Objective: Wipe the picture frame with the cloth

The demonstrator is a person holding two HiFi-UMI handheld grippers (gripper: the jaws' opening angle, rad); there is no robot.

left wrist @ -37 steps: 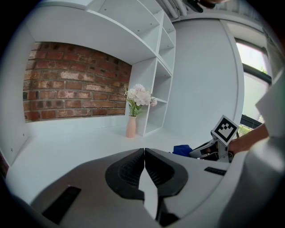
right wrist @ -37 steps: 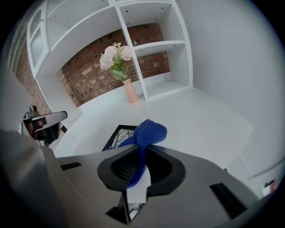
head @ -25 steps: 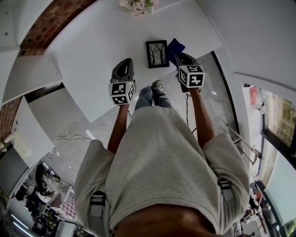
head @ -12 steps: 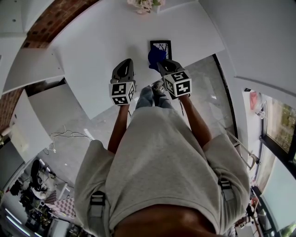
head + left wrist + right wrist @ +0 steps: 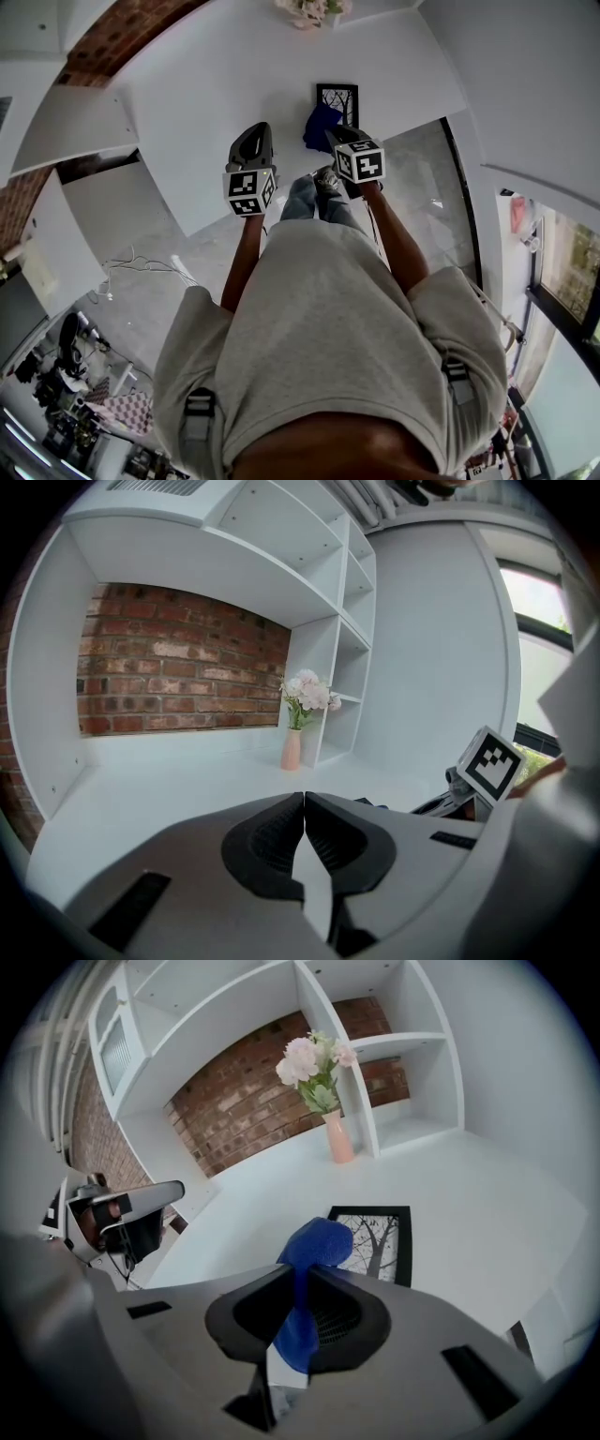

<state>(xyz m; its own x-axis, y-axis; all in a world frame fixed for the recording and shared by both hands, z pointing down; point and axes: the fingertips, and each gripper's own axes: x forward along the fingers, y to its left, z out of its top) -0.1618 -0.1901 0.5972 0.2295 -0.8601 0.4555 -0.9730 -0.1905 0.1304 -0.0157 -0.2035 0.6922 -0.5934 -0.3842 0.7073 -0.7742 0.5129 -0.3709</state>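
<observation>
Two tools are in my views. The left tool (image 5: 302, 803) has its jaws pressed together with nothing between them, and it hangs over the table's near edge at 9 o'clock from the other. The right tool (image 5: 300, 1283) is clamped on the cloth (image 5: 317, 1241), a soft blue fabric that bunches into a rounded lump past the jaw tips.

The table (image 5: 216, 75) is a smooth white slab. In the head view there is broad bare surface from 9 to 11 o'clock of the picture frame (image 5: 337, 96), while the table's side edge lies close at 3 o'clock and the near edge runs just behind the tools at 6 o'clock.

The frame lies flat, a rectangle with a thin black border around a pale print of bare trees. Its long axis runs 12 to 6 o'clock in the head view, and its far end points toward a slim pink vase (image 5: 338, 1140) of pale flowers at 12 o'clock. The cloth hangs over the frame's near left corner; I cannot tell whether they touch. White shelves and a rough red brick wall (image 5: 253, 1101) close off the far side.
</observation>
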